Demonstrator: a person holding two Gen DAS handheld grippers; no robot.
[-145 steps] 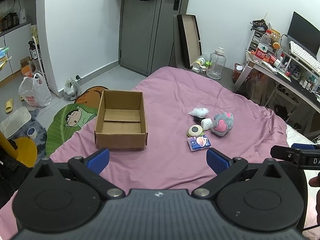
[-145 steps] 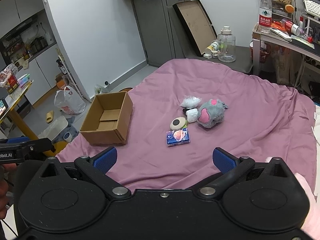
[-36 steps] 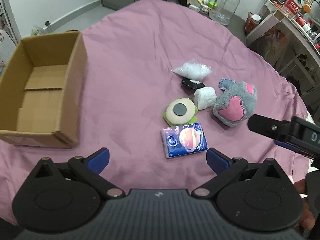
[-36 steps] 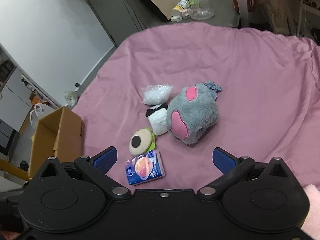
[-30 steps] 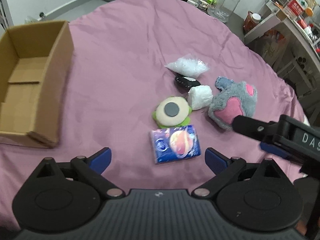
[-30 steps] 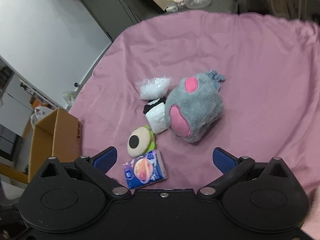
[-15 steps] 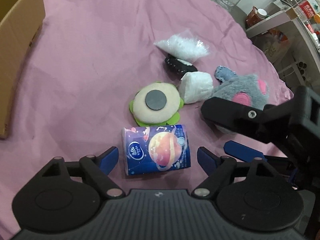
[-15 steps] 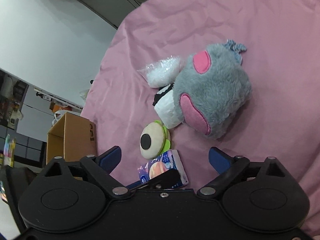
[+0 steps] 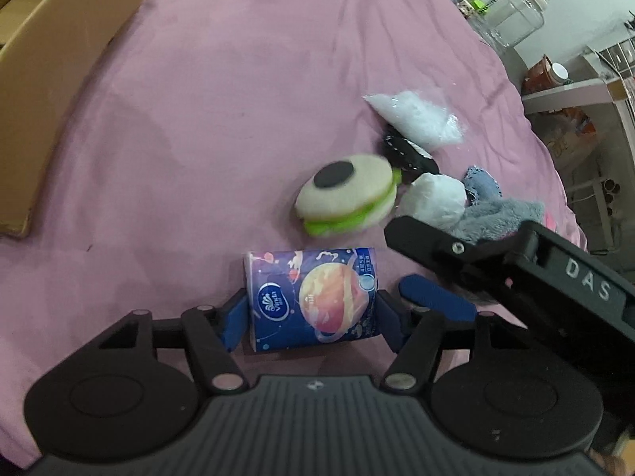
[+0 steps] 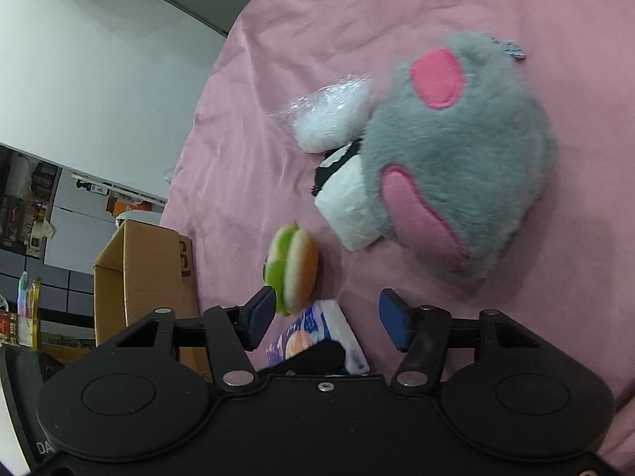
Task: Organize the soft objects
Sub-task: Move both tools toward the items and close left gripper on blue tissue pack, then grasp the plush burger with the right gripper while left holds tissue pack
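Note:
A blue tissue pack [image 9: 309,297] lies on the pink bedsheet [image 9: 218,119]. My left gripper [image 9: 310,317] is closing on it, and its blue pads touch both sides. A burger plush [image 9: 349,194] stands tipped on its edge beside the left fingertip [image 10: 264,311] of my right gripper [image 10: 327,317]. The right jaws are closing with only sheet and a corner of the tissue pack [image 10: 317,337] between them. Just beyond lie the grey and pink plush [image 10: 456,150], a white wad [image 10: 349,210], a black item [image 10: 329,166] and a bag of white fluff [image 10: 329,115].
An open cardboard box [image 9: 59,79] stands on the bed to the left, also the box [image 10: 147,269] in the right wrist view. A clear jar [image 9: 516,12] and shelving stand past the far edge of the bed. My right gripper [image 9: 399,256] crosses close to the left one.
Both grippers came down onto the pile and their jaws narrowed. The left one now brackets the tissue pack. The burger plush went from lying flat to tipped on edge.

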